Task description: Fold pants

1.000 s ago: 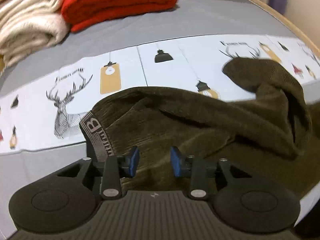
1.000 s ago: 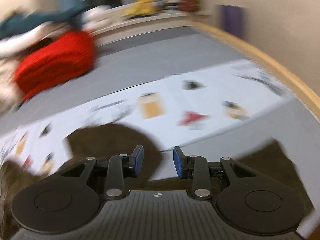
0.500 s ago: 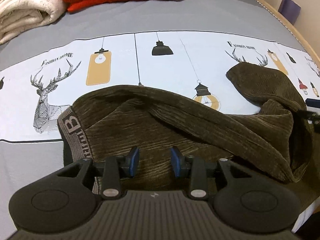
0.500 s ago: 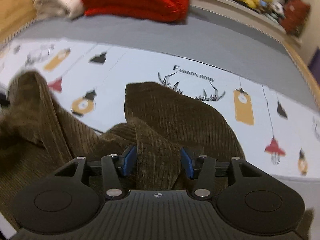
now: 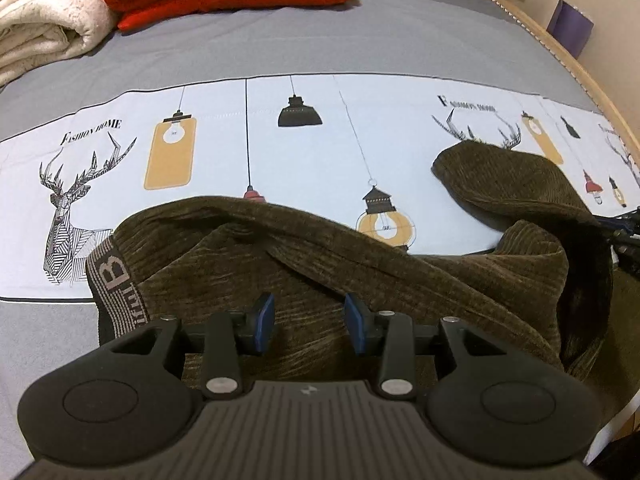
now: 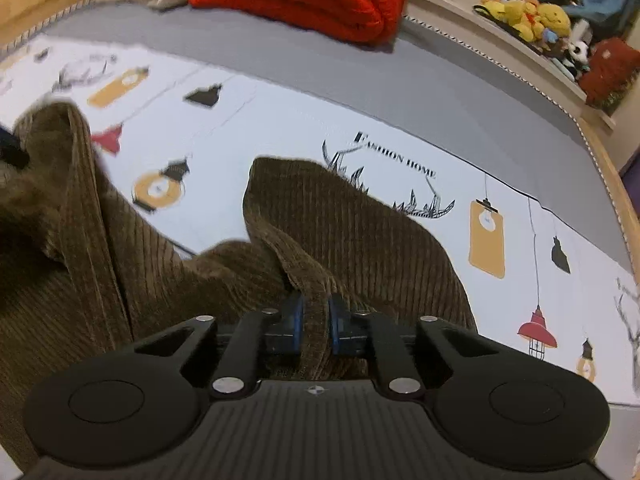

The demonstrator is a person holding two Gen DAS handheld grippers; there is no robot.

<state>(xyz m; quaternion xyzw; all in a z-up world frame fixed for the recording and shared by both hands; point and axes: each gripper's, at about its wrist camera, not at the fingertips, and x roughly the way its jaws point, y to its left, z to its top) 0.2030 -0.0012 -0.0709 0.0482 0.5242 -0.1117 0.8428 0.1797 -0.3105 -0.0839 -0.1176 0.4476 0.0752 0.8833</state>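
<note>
Crosswise, the pants (image 5: 320, 264) lay rumpled on the printed sheet (image 5: 312, 160), waistband (image 5: 114, 284) left, legs running right. Left gripper (image 5: 309, 322) hung spread over the seat, holding nothing; right gripper (image 6: 314, 322) pinched a leg fold (image 6: 316, 312), nearer the hems.

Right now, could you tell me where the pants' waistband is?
In the left wrist view, the waistband lies lower left, beside the printed deer, left of the left gripper.

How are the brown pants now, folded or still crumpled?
Crumpled: the pants lie bunched on the bed, one leg twisted, its edge pinched in the right claw.
</note>
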